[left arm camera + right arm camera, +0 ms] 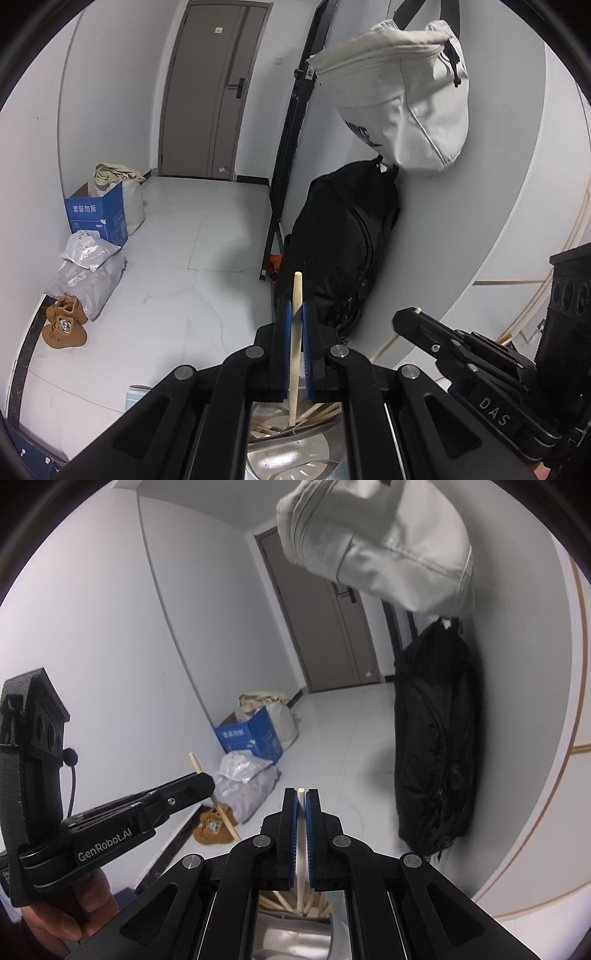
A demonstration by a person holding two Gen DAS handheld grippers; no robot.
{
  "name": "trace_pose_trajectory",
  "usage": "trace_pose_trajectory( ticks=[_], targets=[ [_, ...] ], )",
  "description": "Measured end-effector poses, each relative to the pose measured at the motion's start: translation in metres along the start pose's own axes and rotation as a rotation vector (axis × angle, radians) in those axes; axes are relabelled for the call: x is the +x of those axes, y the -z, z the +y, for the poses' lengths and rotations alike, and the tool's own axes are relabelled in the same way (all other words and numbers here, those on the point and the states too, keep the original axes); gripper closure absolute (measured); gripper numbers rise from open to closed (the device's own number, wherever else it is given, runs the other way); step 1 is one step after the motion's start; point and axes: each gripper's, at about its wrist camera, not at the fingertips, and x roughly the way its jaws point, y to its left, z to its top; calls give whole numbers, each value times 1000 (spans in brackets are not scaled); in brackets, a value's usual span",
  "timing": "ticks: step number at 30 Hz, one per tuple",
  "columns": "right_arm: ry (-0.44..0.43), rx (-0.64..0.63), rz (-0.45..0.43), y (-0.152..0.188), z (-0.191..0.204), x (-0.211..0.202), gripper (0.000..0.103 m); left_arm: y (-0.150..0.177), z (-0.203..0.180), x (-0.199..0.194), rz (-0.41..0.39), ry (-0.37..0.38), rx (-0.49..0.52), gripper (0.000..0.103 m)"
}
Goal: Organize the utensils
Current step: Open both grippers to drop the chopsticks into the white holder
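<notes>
- the left gripper (294, 310) is clamped on a wooden chopstick (295, 332) that stands nearly upright between its blue pads.
- the right gripper (301, 797) is closed around a second chopstick (301, 849).
- below both, more chopsticks lie in a metal container (288, 454).
- risk: either thin stick may pivot or slip in the pads, missing the container on release.

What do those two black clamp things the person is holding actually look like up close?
Both grippers, left gripper and right gripper, are matte black plastic linkages with round silver pivot pins and blue ribbed finger pads. White lettering marks their sides: "GenRobot.AI" on the left, "DAS" on the right. A thin black cable hangs from the left gripper.
</notes>
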Motion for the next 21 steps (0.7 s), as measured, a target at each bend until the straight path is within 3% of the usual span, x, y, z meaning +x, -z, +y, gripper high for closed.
trace_pose_trajectory(
  ticks=[10,16,18,21],
  targets=[
    [-8,-34,67,18,8,11,99,12,-2,7,70,21,81,101],
    [-25,-8,115,26,8,19,96,12,7,6,129,62,49,101],
    [-24,6,122,28,6,18,94,11,9,5,145,64,39,101],
    [-13,25,121,31,2,12,82,10,12,-3,150,45,29,97]
  ],
)
